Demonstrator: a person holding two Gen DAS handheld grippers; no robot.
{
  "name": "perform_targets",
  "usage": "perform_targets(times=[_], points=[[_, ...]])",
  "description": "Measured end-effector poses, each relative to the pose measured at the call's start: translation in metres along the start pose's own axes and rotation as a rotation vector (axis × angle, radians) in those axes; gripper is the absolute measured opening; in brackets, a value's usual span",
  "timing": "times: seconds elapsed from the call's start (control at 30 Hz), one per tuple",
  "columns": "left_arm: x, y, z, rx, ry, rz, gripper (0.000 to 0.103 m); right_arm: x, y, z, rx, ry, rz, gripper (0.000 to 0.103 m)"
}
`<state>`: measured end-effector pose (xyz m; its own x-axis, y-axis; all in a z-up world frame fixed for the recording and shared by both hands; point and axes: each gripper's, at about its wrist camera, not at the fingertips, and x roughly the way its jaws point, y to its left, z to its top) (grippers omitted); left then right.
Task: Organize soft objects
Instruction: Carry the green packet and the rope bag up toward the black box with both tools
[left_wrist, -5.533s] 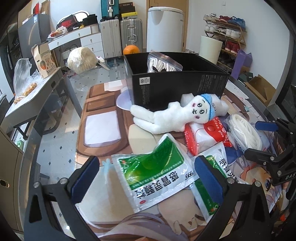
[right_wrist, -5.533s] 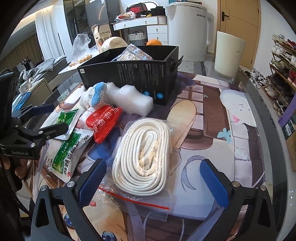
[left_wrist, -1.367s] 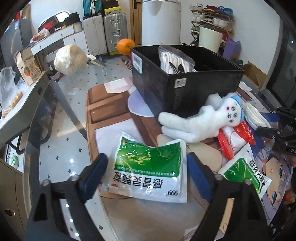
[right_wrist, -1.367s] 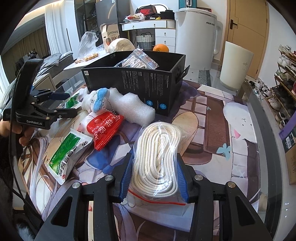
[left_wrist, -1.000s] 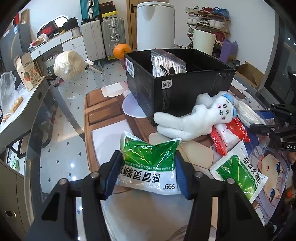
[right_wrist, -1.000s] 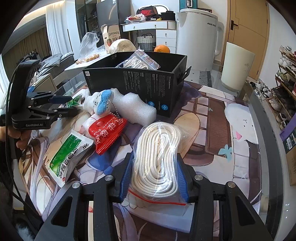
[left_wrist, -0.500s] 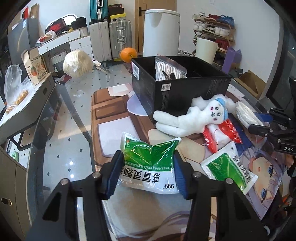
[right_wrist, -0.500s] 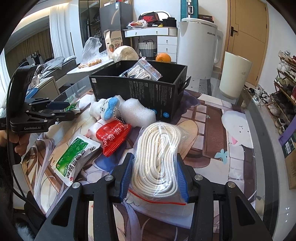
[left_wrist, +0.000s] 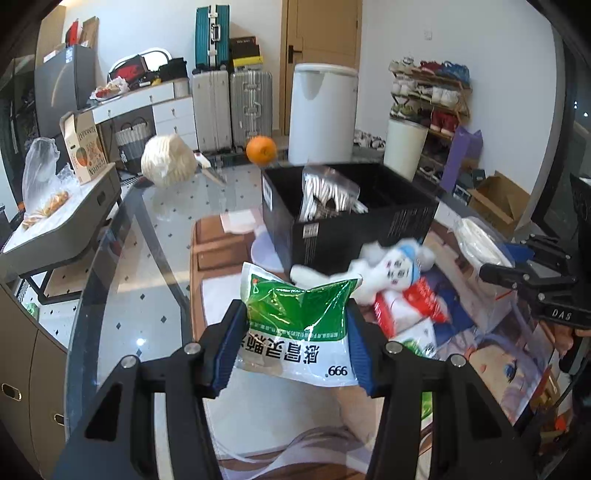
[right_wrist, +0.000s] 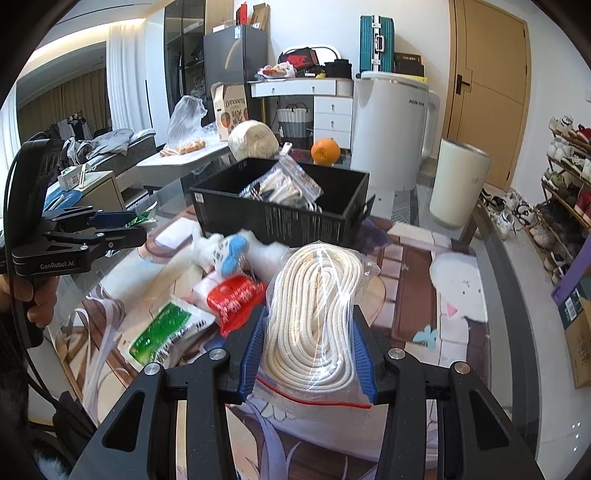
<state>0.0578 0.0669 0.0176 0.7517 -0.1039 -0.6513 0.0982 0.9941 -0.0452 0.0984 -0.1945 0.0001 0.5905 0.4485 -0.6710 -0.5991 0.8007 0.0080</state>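
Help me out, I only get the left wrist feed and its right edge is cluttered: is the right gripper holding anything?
Observer: Yes. The right gripper is shut on a clear zip bag of coiled white rope, with its blue pads pressing on both sides.
Operator: My own fingers hide the mat below them. Anything loose there?
Observer: A second green packet lies flat on the mat, beside the red pack.
Operator: How does my grip look from that side?
Observer: The left gripper shows side-on. Only a green edge of its green packet pokes past the pads.
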Motion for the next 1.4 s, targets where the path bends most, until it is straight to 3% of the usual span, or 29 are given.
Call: perform_targets(times=[0.4,0.63,1.03,1.4], points=[[-0.001,-0.012,0.039,-0.015,-0.122,0.018,0.052,-0.003,0.003,0.037,-0.006,-0.102,0.008,0.044],[0.015,-0.014,0.062,-0.011,-0.153,0.020,0.052,0.005,0.005,0.061,-0.019,-0.146,0.015,0.044],[0.047,-0.010,0.083,-0.026,-0.155,0.038,0.052,0.032,0.003,0.090,-0.031,-0.172,0.029,0.044],[0.076,-0.017,0.090,-0.002,-0.106,0.020,0.052,0.063,-0.004,0.101,-0.053,-0.127,0.032,0.044]])
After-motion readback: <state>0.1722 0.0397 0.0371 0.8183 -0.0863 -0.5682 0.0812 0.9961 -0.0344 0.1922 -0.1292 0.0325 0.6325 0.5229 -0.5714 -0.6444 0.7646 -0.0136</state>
